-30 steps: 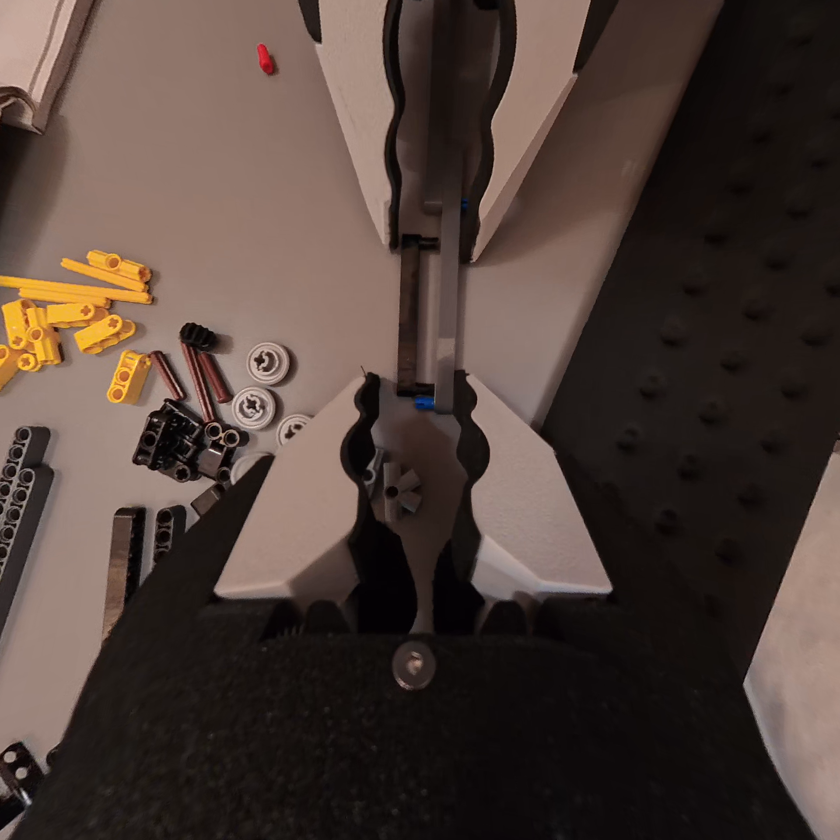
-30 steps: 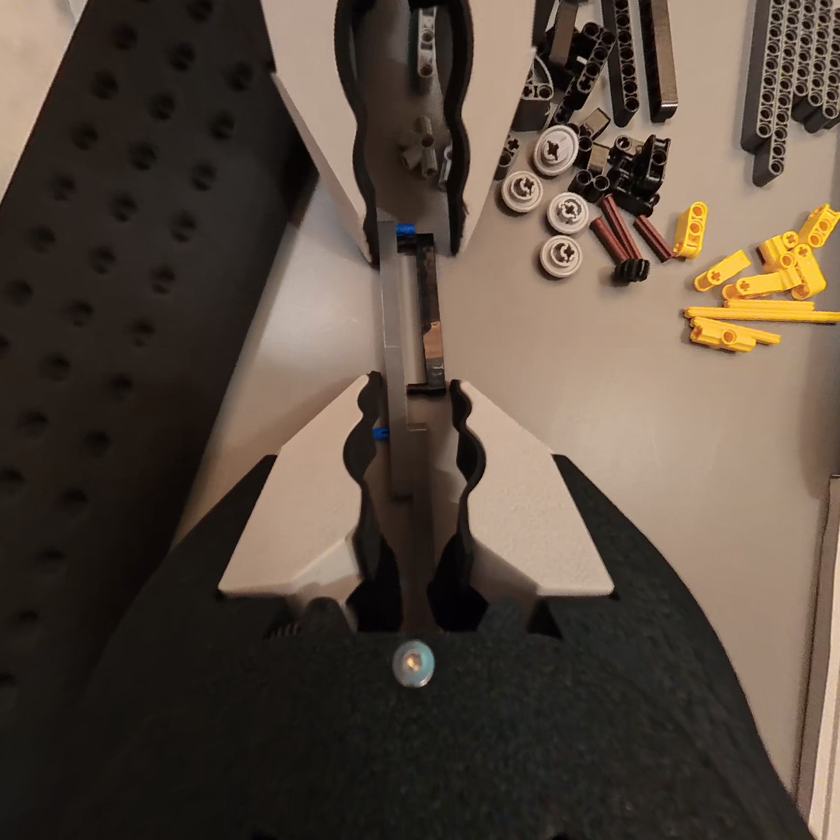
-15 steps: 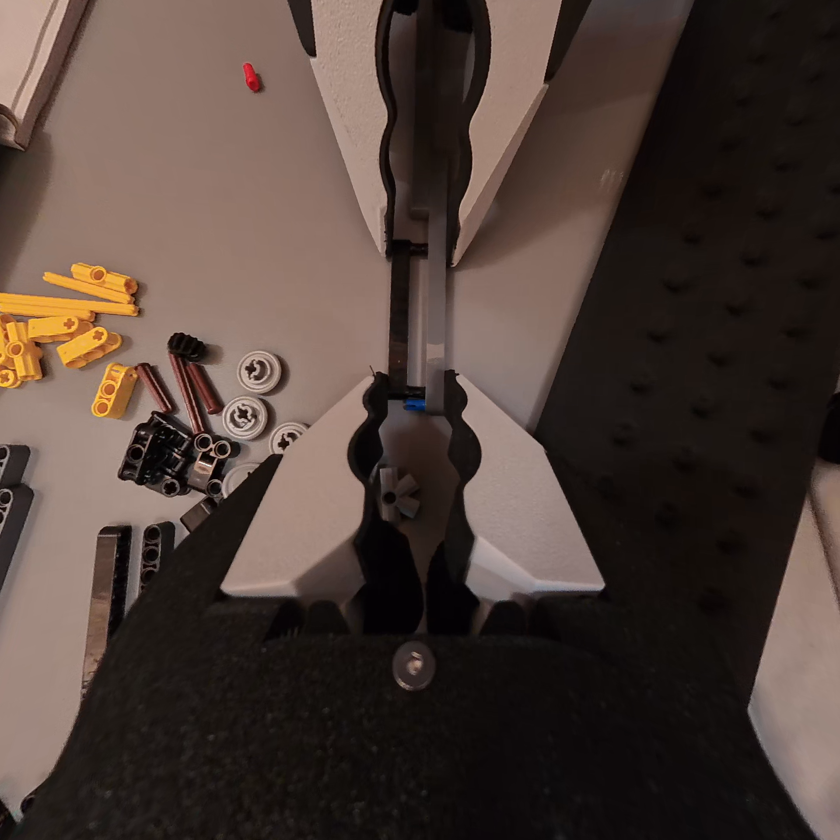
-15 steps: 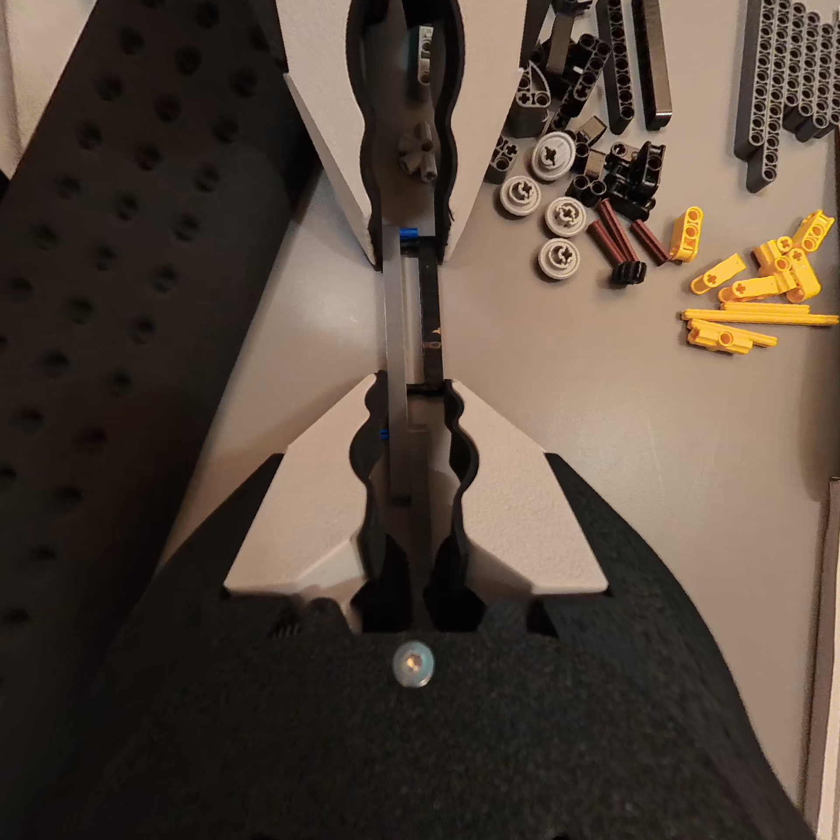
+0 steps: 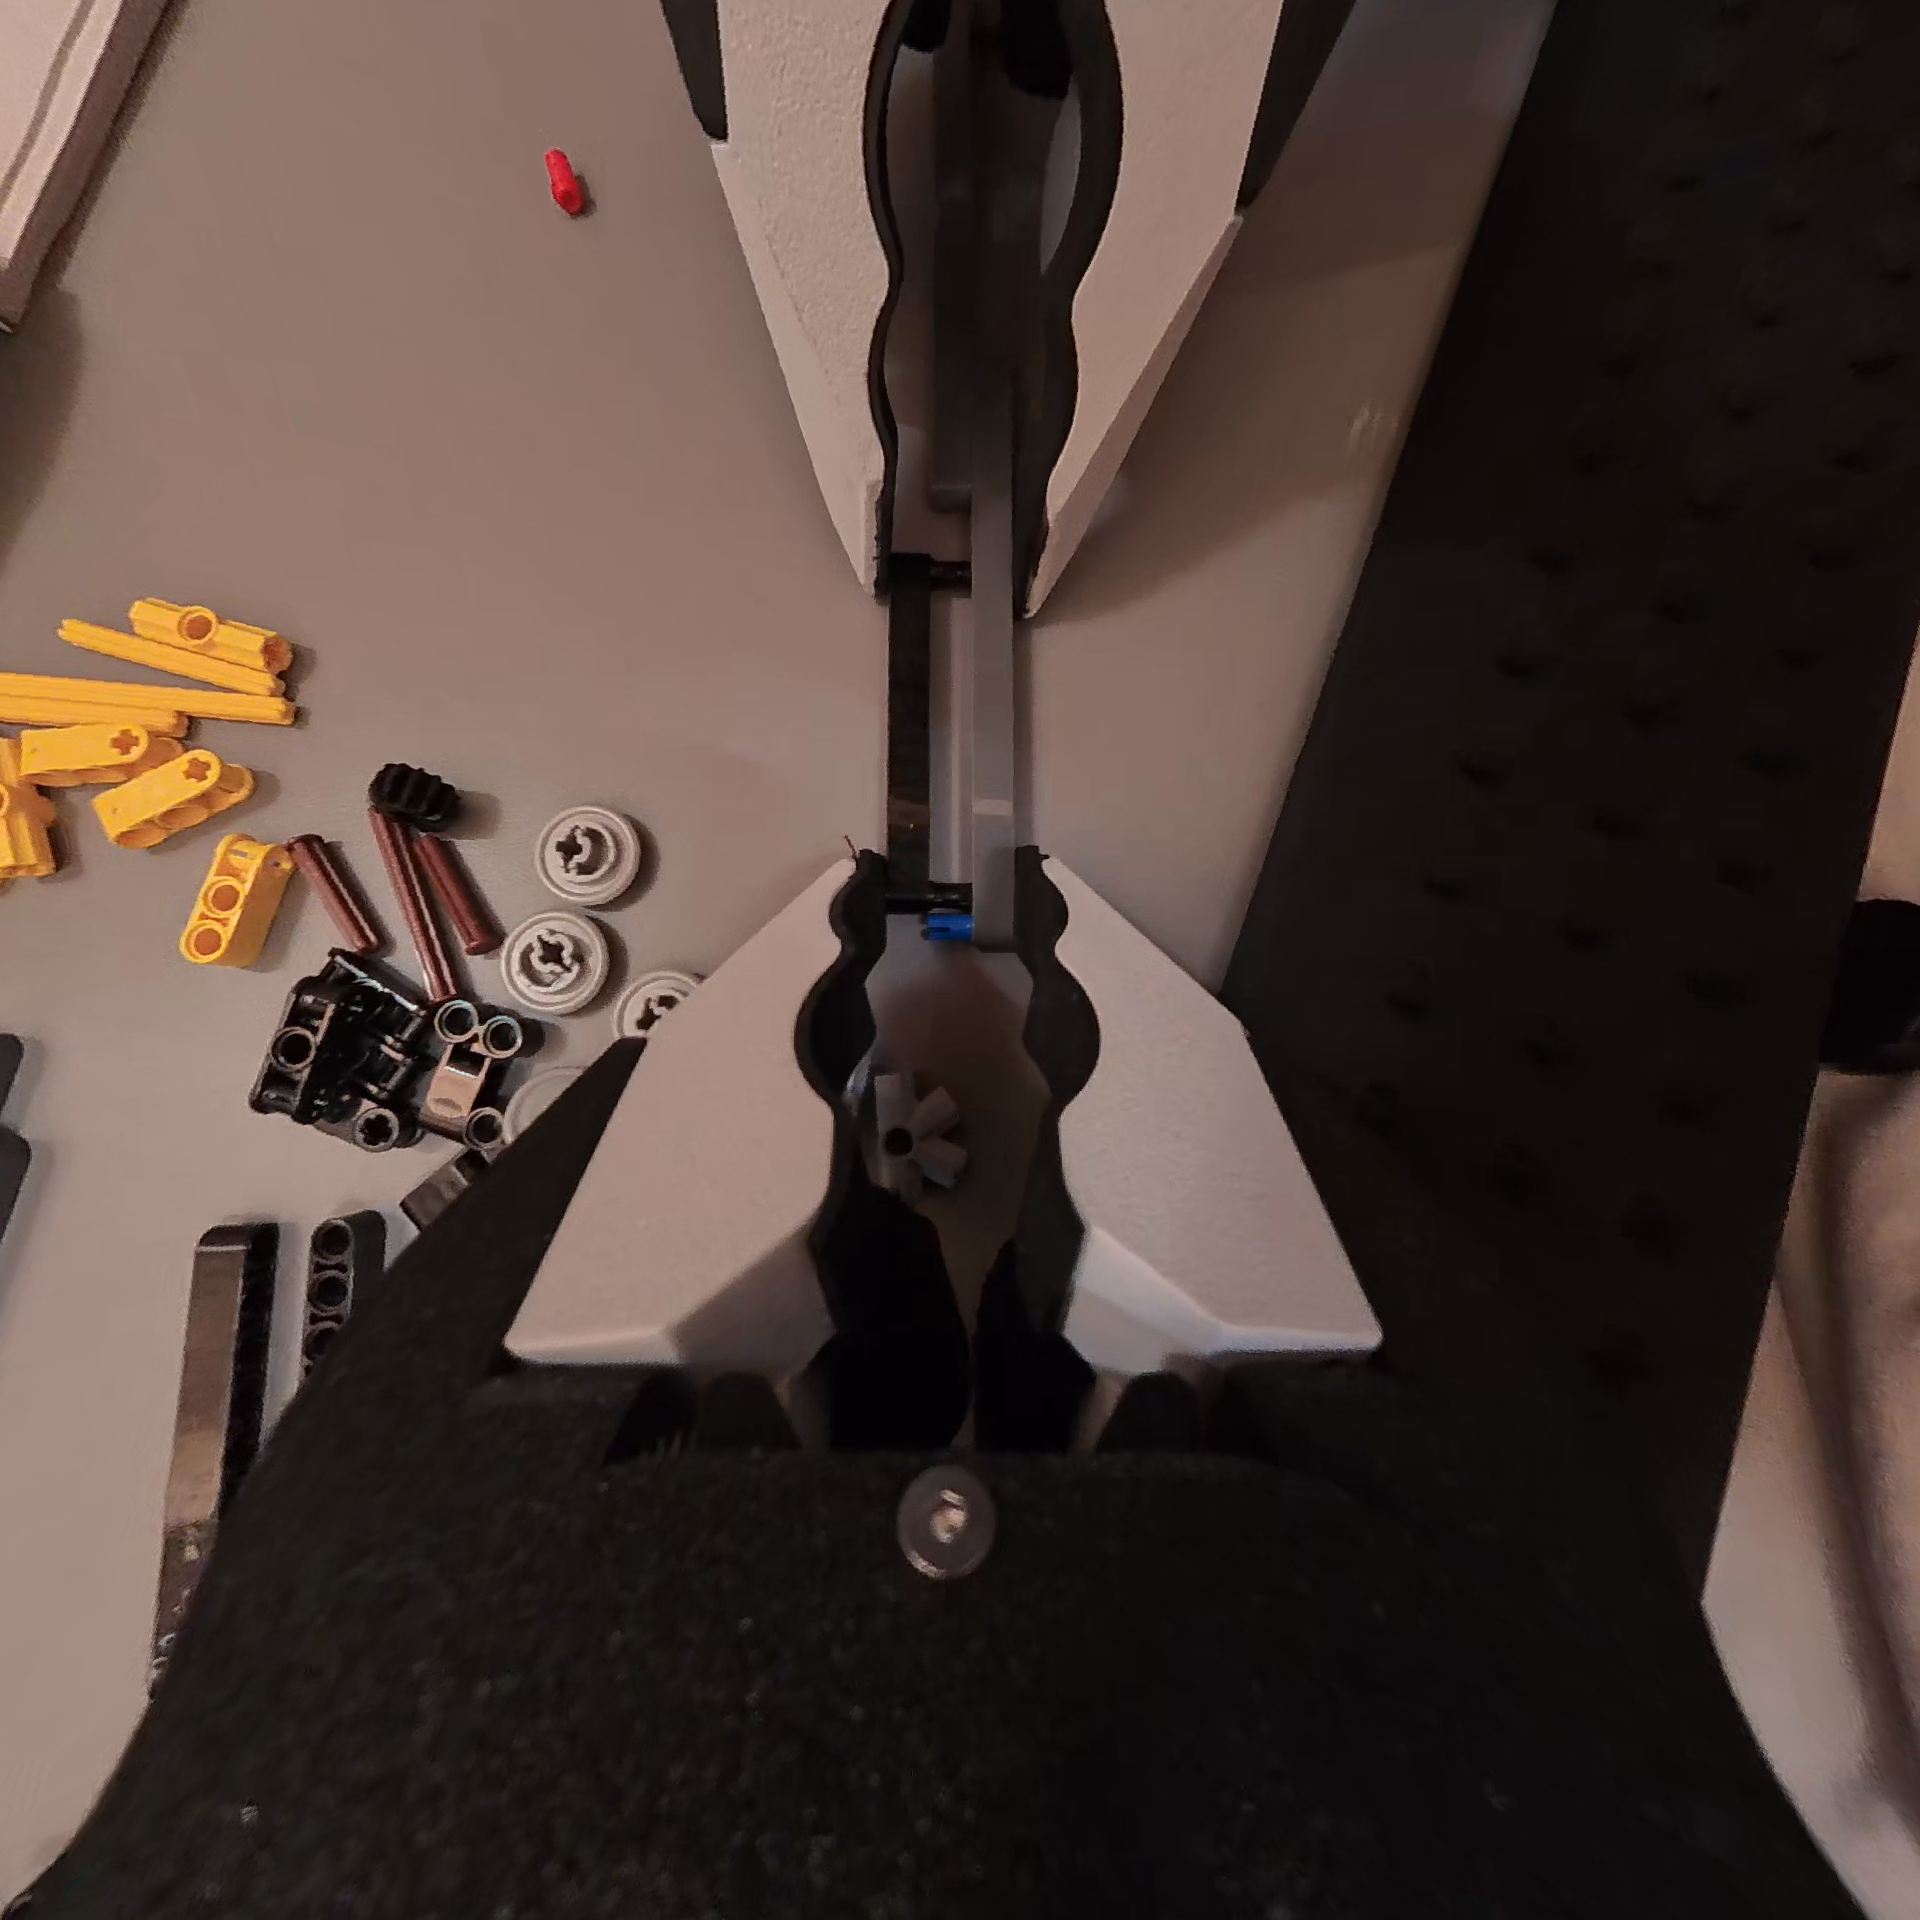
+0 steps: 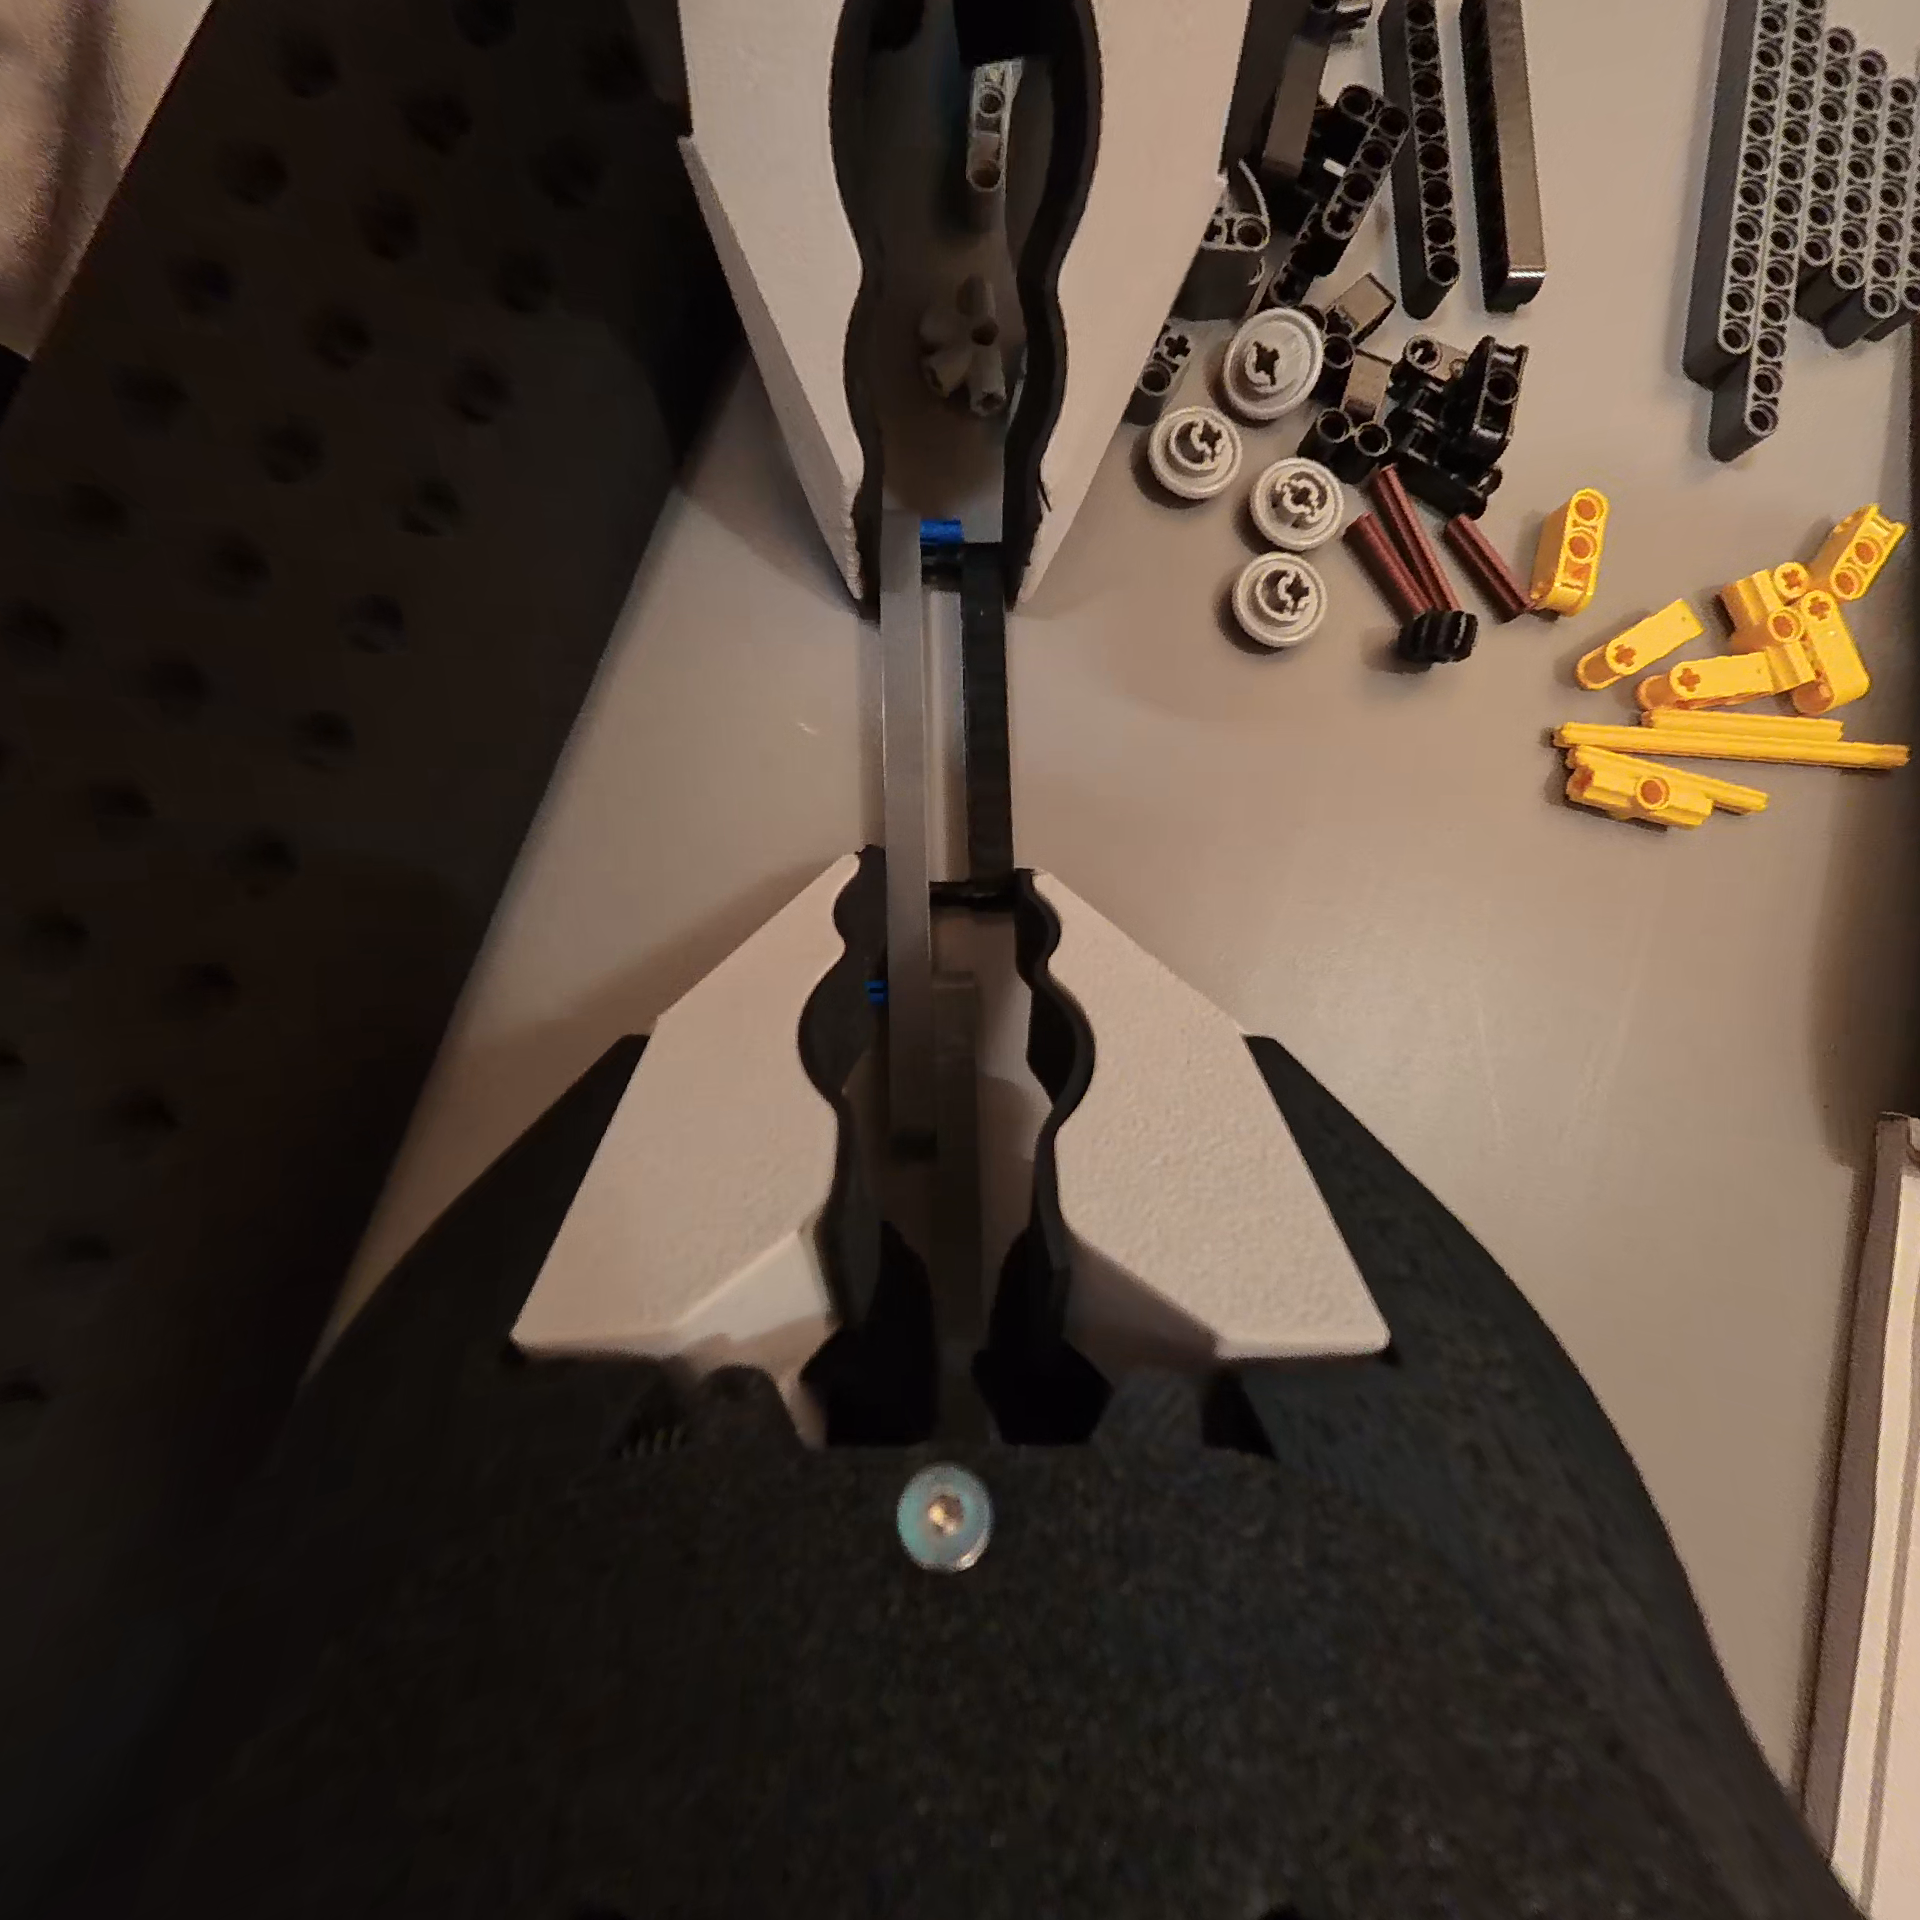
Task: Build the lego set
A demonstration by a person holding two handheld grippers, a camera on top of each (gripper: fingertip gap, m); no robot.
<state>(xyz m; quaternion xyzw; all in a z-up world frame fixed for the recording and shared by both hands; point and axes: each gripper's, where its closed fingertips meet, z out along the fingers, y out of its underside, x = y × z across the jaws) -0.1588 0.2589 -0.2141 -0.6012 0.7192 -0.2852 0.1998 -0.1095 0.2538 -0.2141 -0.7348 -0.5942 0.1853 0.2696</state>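
Left wrist view: left gripper (image 5: 948, 883) fingers clamped on near end of beam assembly (image 5: 971, 717), grey and black beams pinned side by side, held above table (image 5: 468, 416). Right wrist view: right gripper (image 6: 940, 883) fingers clamped on opposite end of assembly (image 6: 940, 727); loose parts (image 6: 1455, 436) lie to the right.

We see a smooth grey table top (image 5: 468, 447) under dim, warm light, with soft shadows on it. Along one edge of the table runs a black mat (image 6: 260, 582) studded with rows of round dimples. Beyond the mat, away from the table, lies a pale surface (image 5: 1808, 1455). At the table's opposite edge sits something flat and pale (image 6: 1881, 1475), only partly in view.
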